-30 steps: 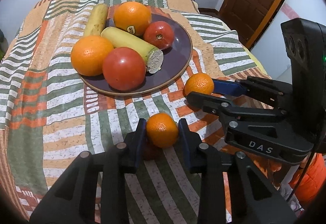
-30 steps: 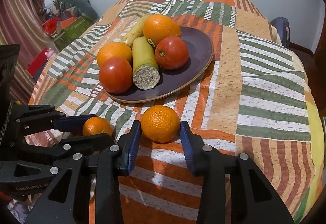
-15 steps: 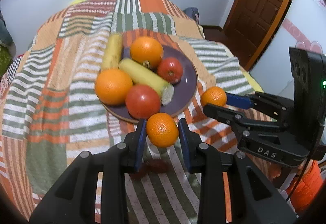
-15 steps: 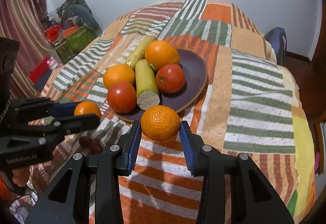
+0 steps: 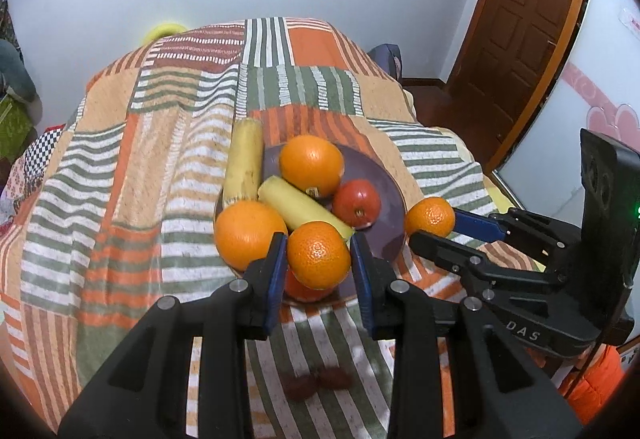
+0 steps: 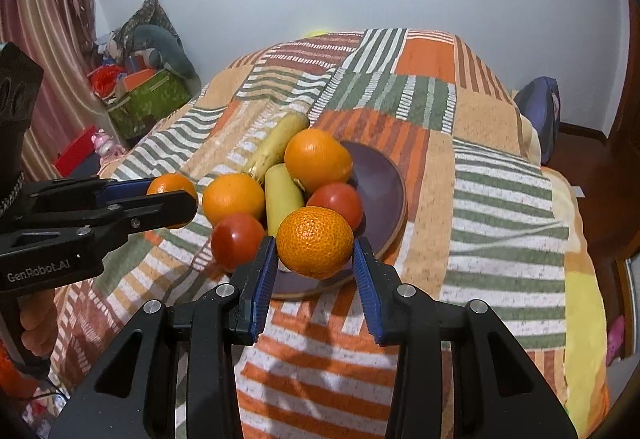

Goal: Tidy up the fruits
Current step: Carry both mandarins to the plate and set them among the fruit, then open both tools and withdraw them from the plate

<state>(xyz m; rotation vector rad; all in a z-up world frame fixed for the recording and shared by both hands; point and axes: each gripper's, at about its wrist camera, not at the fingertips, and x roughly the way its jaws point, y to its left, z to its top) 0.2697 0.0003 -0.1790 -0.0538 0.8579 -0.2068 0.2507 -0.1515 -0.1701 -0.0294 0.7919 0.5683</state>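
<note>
Left tongs (image 5: 319, 254) clamp a mandarin (image 5: 319, 254) | right tongs (image 6: 315, 249) clamp a second mandarin (image 6: 315, 243) | both above plate (image 6: 380, 183) near rim

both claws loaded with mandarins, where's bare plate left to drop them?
Bare plate shows only along its right side, between the small tomato and the right rim; a strip also lies behind the stickered orange. The left half is crowded: orange, tomato and bananas packed touching. Left claw and right claw each hold a mandarin.

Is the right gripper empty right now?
No, the right gripper is shut on a mandarin, held above the plate's near edge.
</note>
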